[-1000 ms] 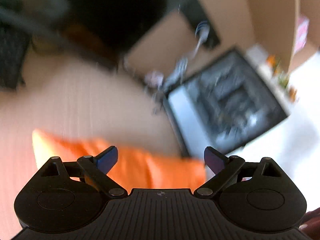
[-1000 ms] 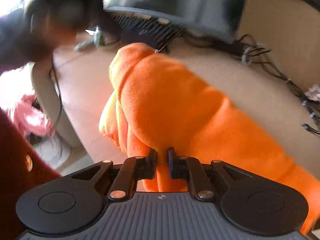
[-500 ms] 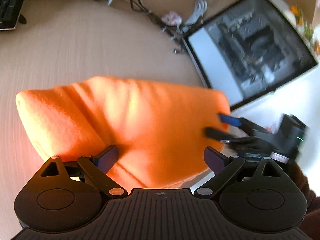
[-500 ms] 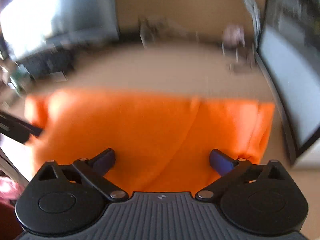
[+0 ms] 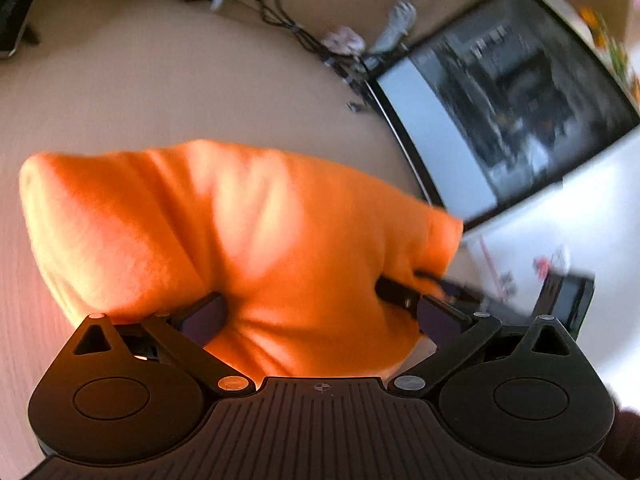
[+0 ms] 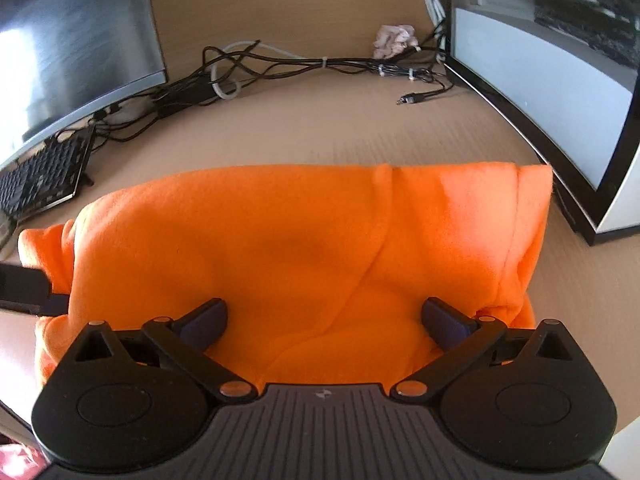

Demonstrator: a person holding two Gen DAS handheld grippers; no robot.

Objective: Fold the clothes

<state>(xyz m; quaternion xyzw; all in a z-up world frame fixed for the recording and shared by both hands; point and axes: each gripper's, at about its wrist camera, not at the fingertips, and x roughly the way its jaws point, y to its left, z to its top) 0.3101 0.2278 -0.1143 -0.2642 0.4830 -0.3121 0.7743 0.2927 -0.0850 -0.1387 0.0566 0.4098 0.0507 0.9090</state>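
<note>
An orange fleece garment [image 5: 248, 240] lies bunched and folded on the beige desk [image 5: 140, 92]; it also fills the middle of the right wrist view [image 6: 304, 248]. My left gripper [image 5: 320, 318] is open, its fingers spread over the garment's near edge. My right gripper [image 6: 324, 318] is open too, fingers spread over the near side of the cloth. The right gripper's fingers show in the left wrist view [image 5: 400, 296] at the garment's right end. The left gripper's tip shows at the left edge of the right wrist view [image 6: 24, 288].
A monitor [image 6: 72, 40] and a keyboard [image 6: 40, 176] stand at the back left. A glass-sided computer case [image 6: 552, 80] stands at the right. Tangled cables [image 6: 304, 68] and a crumpled tissue [image 6: 394, 38] lie along the back of the desk.
My right gripper let go of the garment and opened over the near side of the cloth. My left gripper moved down and closer over the garment.
</note>
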